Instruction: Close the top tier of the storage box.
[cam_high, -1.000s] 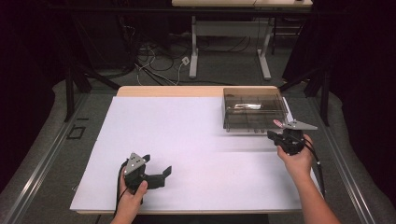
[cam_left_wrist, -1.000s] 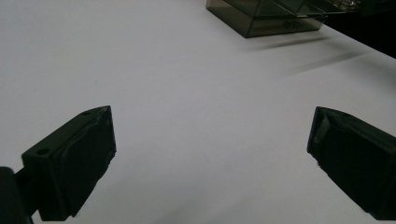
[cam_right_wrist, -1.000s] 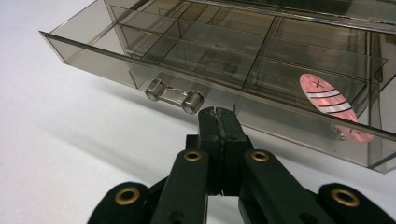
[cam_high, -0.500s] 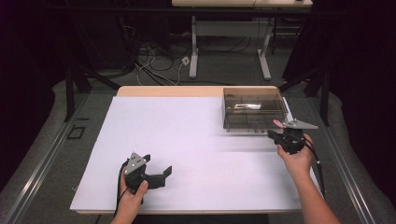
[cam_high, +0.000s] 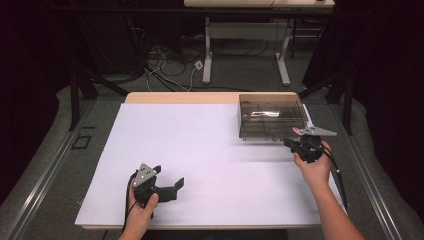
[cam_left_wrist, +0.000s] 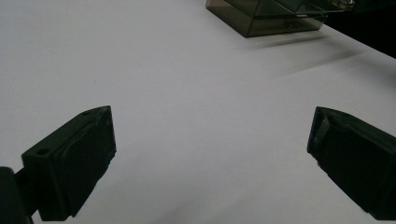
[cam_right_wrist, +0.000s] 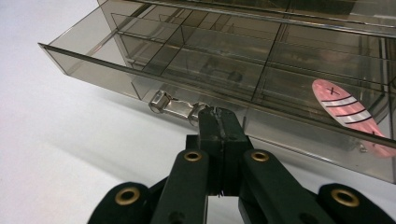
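A smoked clear plastic drawer box (cam_high: 272, 120) sits at the far right of the white worktop (cam_high: 200, 150), its drawer (cam_right_wrist: 196, 70) partly out. The right tool (cam_right_wrist: 217, 122), jaws clenched together, meets the drawer's small metal handle (cam_right_wrist: 175, 106); whether it pinches the handle cannot be told. A pink striped oval tag (cam_right_wrist: 348, 109) shows through the box wall. Well apart, near the front edge, the left tool (cam_high: 167, 189) rests released, jaws wide over bare worktop.

box (cam_high: 271, 120) at table's (cam_high: 200, 150) far right | right hand-held gripper (cam_high: 291, 143) before it | left hand-held gripper (cam_high: 172, 187) near-left
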